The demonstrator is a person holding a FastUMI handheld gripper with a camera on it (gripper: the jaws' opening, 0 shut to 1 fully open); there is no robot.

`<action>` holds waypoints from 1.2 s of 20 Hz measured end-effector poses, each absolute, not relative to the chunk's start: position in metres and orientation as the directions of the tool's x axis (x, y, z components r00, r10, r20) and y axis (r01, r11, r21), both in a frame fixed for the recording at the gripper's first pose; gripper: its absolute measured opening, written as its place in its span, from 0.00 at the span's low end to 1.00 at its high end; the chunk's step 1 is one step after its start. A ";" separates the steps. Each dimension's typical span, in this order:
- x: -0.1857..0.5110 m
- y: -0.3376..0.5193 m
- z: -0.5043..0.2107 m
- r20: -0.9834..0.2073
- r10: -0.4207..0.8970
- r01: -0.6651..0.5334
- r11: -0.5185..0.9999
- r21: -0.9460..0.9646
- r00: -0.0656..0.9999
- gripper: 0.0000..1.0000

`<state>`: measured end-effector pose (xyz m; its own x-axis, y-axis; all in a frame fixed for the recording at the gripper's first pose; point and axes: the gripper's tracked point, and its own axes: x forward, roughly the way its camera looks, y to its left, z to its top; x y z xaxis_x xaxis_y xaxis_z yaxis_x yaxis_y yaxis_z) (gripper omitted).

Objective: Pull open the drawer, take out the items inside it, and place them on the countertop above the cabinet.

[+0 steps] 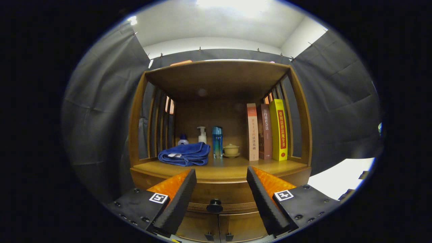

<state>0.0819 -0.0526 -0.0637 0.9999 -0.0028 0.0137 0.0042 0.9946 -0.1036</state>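
A wooden cabinet stands in front of me. Its drawer (233,195) is closed, with a dark round knob (214,205) at the front. My gripper (221,175) is open, its two fingers (184,192) spread wide either side of the knob and a little short of it, touching nothing. The countertop (222,168) lies just above the drawer, under a wooden shelf roof. What is inside the drawer is hidden.
On the countertop lie a folded blue towel (185,154), a small blue-capped bottle (182,139), a white pump bottle (202,135), a blue tumbler (217,141), a small lidded cup on a saucer (231,150) and three upright books (266,132). Two lower doors with small knobs (218,235) sit under the drawer.
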 end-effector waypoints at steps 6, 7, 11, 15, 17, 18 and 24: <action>0.099 -0.060 -0.127 -0.084 -0.004 -0.002 0.997 -0.073 0.996 0.99; 0.101 -0.059 -0.139 -0.105 0.000 -0.007 0.998 -0.067 0.995 0.99; 0.114 -0.052 -0.180 -0.168 0.021 -0.037 0.995 -0.091 0.986 0.99; 0.116 -0.037 -0.213 -0.236 0.056 -0.078 0.993 -0.085 0.970 0.99; 0.117 -0.035 -0.222 -0.263 0.061 -0.085 0.993 -0.082 0.963 0.99; 0.119 -0.036 -0.226 -0.270 0.055 -0.080 0.993 -0.082 0.961 0.98; 0.117 -0.052 -0.227 -0.261 0.026 -0.038 0.998 -0.040 0.965 0.79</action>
<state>0.1171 -0.0518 -0.2272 0.9650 0.0260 -0.2609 -0.0377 0.9985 -0.0403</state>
